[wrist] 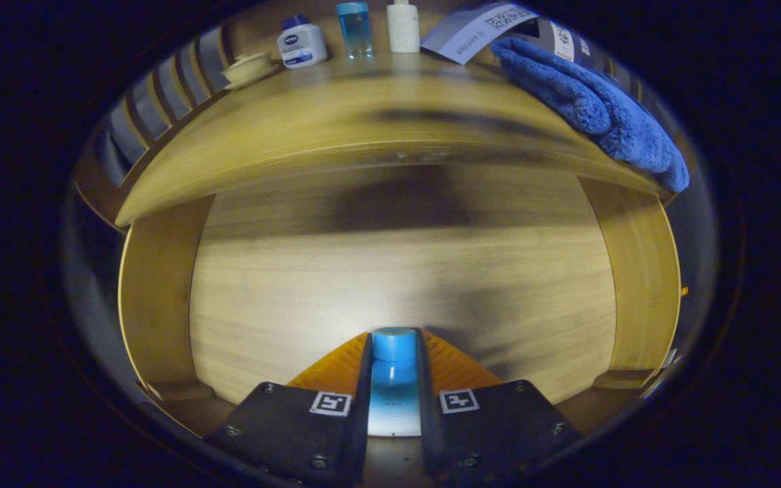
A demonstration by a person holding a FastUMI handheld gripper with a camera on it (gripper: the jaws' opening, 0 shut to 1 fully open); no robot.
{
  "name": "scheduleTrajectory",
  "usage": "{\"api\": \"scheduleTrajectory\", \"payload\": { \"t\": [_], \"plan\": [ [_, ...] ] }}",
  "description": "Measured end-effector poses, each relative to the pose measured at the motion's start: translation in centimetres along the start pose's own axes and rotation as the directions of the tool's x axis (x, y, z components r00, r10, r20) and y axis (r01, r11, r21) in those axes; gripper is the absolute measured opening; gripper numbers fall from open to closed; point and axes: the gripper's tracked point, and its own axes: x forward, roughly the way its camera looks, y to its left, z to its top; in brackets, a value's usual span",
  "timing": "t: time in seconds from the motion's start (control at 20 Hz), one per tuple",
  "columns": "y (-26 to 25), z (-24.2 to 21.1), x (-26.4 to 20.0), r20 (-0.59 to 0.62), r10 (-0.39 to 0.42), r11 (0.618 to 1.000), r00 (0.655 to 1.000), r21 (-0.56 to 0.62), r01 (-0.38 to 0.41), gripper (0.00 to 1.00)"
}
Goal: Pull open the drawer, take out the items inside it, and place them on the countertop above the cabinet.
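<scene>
Blue-capped bottle (394, 379) clamped between both gripper (394, 407) fingers, held over the open drawer (397, 285). Beyond, on the countertop (336, 115): white bottle (302, 42), blue bottle (354, 27), cream bottle (403, 26), small dish (249, 68), blue towel (587, 102).

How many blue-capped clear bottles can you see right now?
2. One blue-capped clear bottle is clamped between the tongs over the open wooden drawer; the other stands on the wooden countertop, between two white bottles.

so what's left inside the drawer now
Bare wooden floor in the open drawer. The gripper is shut on a blue-capped bottle above it; the fingers hide the strip of drawer floor beneath them.
</scene>
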Motion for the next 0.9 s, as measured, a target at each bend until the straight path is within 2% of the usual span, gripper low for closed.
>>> {"api": "scheduleTrajectory", "payload": {
  "t": [0.05, 0.1, 0.25, 0.5, 0.7, 0.9],
  "plan": [
    [-0.1, -1.1, 0.6, -0.061, -0.002, 1.000, 0.998, -0.017, 0.001, 0.39],
    [-0.3, -0.5, 1.2, -0.038, -0.013, 1.000, 0.999, -0.027, 0.012, 0.42],
    [-0.3, 2.6, -1.0, 0.176, -0.001, 0.999, 0.984, -0.050, 0.010, 0.34],
    [-0.3, 7.4, -6.7, 0.415, 0.053, 0.997, 0.908, -0.076, -0.023, 0.34],
    [-0.3, 14.3, -11.1, 0.579, 0.061, 0.998, 0.813, -0.043, -0.045, 0.34],
    [1.4, 21.1, -10.9, 0.658, 0.039, 0.995, 0.752, 0.042, -0.087, 0.34]
  ]
}}
